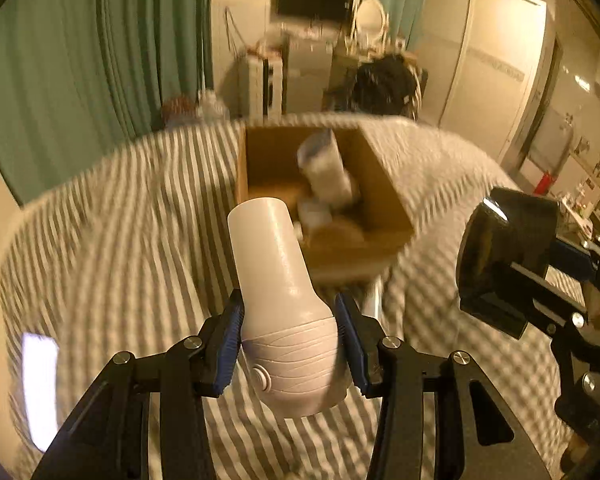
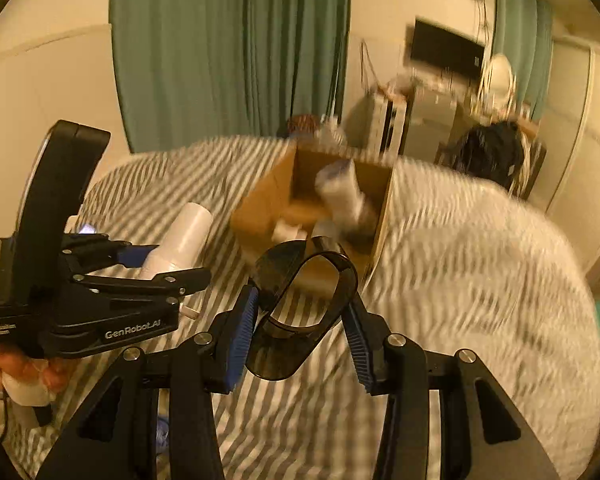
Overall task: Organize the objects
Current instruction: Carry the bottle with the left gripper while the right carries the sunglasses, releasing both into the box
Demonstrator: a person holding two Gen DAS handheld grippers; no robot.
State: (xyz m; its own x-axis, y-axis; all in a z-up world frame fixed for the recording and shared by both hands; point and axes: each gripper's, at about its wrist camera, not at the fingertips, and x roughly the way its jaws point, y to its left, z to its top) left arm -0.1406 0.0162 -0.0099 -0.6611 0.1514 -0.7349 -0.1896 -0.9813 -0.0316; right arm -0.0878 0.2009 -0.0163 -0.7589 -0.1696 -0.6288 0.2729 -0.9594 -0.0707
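**Holding items above the striped bed**

Blurring hides what lies in the cardboard box (image 1: pixel 384 184) beyond a pale cylinder (image 1: pixel 326 168). The left gripper (image 1: pixel 290 336) has its fingers closed on a white device (image 1: pixel 280 280); the right gripper (image 2: pixel 300 328) clamps dark glasses (image 2: pixel 300 300). Both hang over the bed (image 1: pixel 140 220), near the box. Green curtains (image 2: pixel 228 52) stand behind.

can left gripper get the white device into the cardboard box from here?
Probably yes. The left gripper is shut on the white device, the cardboard box sits open-topped straight ahead on the striped bedspread, and nothing stands between.
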